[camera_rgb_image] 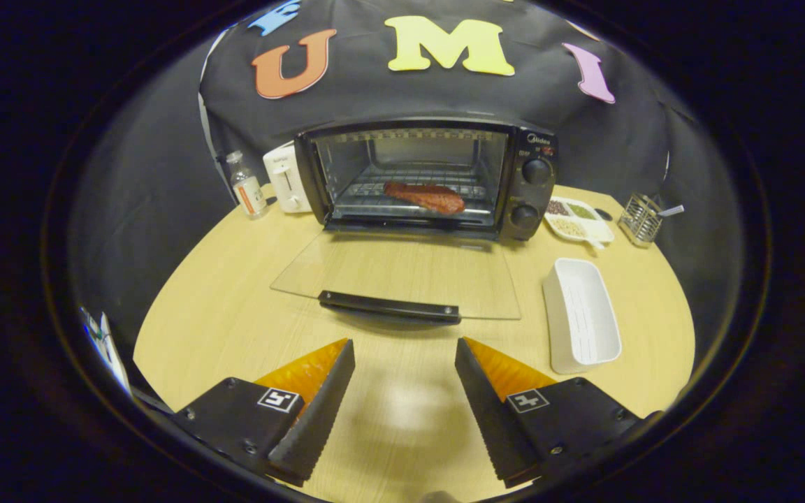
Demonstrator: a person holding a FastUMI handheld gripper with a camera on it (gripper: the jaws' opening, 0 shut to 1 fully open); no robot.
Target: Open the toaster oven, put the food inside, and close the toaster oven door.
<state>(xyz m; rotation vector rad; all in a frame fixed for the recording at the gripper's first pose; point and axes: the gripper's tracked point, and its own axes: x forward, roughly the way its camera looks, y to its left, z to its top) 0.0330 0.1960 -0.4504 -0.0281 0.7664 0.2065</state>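
A black toaster oven [528,185] stands at the back of the round wooden table [221,307]. Its glass door [402,272] lies folded down flat toward me, with the dark handle [388,307] along its near edge. A reddish-brown piece of food [425,197] rests on the wire rack inside the oven. My gripper [402,349] is open and holds nothing. Its fingers hover over the table just short of the door handle, which sits a little beyond the gap between the fingertips.
An empty white rectangular tray [582,316] lies right of the door. Behind it are a divided dish of grains [577,218] and a wire holder [640,218]. Left of the oven stand a white appliance [285,178] and a small bottle [247,186].
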